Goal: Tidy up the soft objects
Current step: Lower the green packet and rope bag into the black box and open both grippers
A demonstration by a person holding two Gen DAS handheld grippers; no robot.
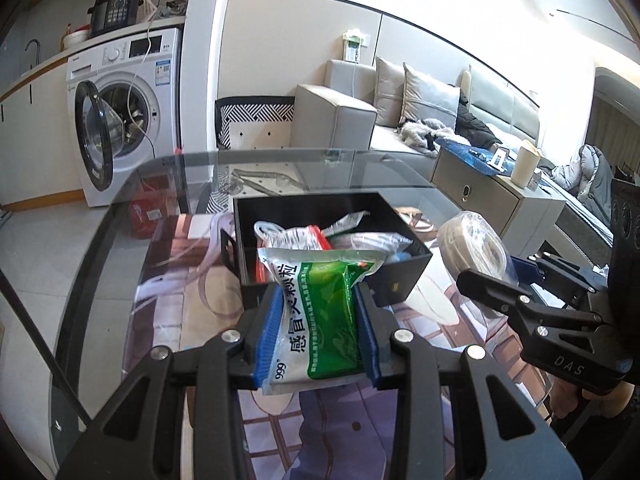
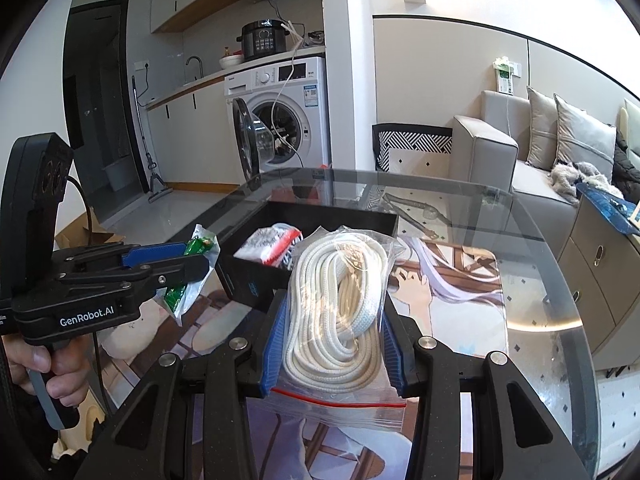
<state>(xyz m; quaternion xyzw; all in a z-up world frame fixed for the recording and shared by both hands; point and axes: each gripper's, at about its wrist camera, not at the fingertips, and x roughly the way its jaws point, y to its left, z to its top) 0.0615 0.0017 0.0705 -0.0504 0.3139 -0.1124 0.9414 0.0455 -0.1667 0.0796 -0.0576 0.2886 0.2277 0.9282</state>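
My left gripper (image 1: 316,312) is shut on a green and white medicine packet (image 1: 320,320), held above the glass table just in front of the black box (image 1: 404,276). The box holds several plastic bags, among them a red and white one (image 1: 296,240). My right gripper (image 2: 334,320) is shut on a clear zip bag of white rope (image 2: 340,312), held to the right of the box (image 2: 248,284). The rope bag shows at the right in the left wrist view (image 1: 476,244). The left gripper with its packet (image 2: 188,276) shows at the left in the right wrist view.
A round glass table (image 1: 96,264) lies over a picture mat (image 2: 448,280). A washing machine (image 1: 124,108) with an open door stands at the back left. A grey sofa (image 1: 340,116) and a low cabinet (image 1: 488,192) stand at the right.
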